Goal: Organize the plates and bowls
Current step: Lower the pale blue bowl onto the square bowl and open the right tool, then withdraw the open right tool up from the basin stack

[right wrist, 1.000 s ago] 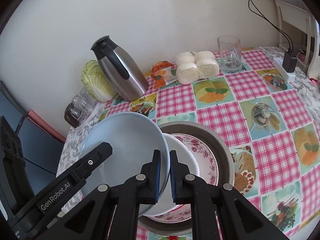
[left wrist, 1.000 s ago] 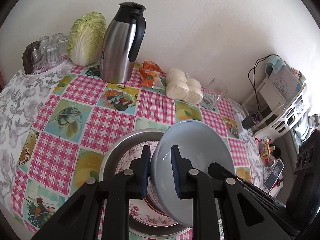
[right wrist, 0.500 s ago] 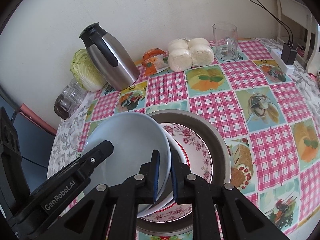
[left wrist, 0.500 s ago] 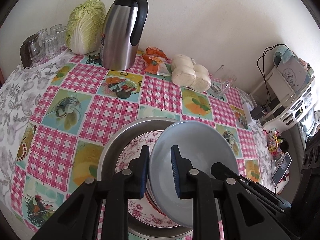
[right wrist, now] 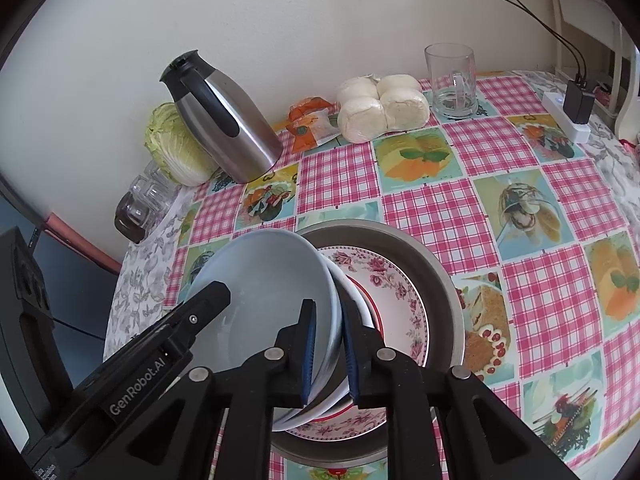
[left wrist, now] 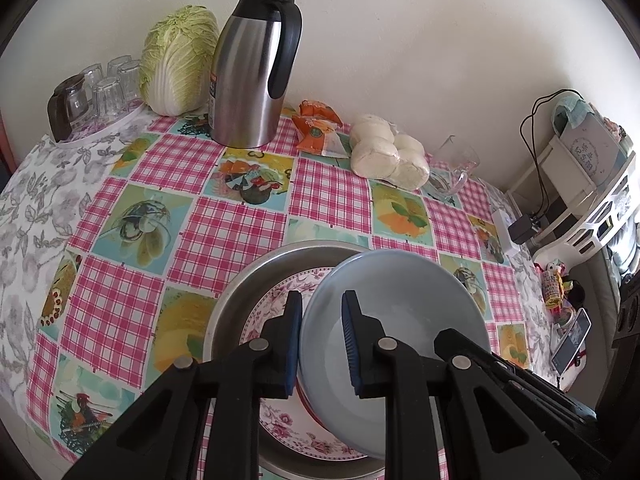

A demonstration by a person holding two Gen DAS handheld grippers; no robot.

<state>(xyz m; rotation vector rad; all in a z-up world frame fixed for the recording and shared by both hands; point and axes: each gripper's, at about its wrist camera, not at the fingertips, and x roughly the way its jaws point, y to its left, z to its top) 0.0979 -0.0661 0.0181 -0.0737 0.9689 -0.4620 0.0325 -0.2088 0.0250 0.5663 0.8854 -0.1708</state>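
The blue bowl (left wrist: 396, 344) sits tilted over the flowered plate (right wrist: 384, 292), its rim between both grippers' narrow jaws, the right gripper (right wrist: 328, 354) just loosening.

The right gripper (right wrist: 328, 344) has just been opening: its jaws, pinched tight on the bowl's (right wrist: 264, 280) rim a second ago, now stand slightly apart with the rim between them. In both views the table (left wrist: 240, 220) has slid toward six o'clock, so more tablecloth shows beyond the bowl.
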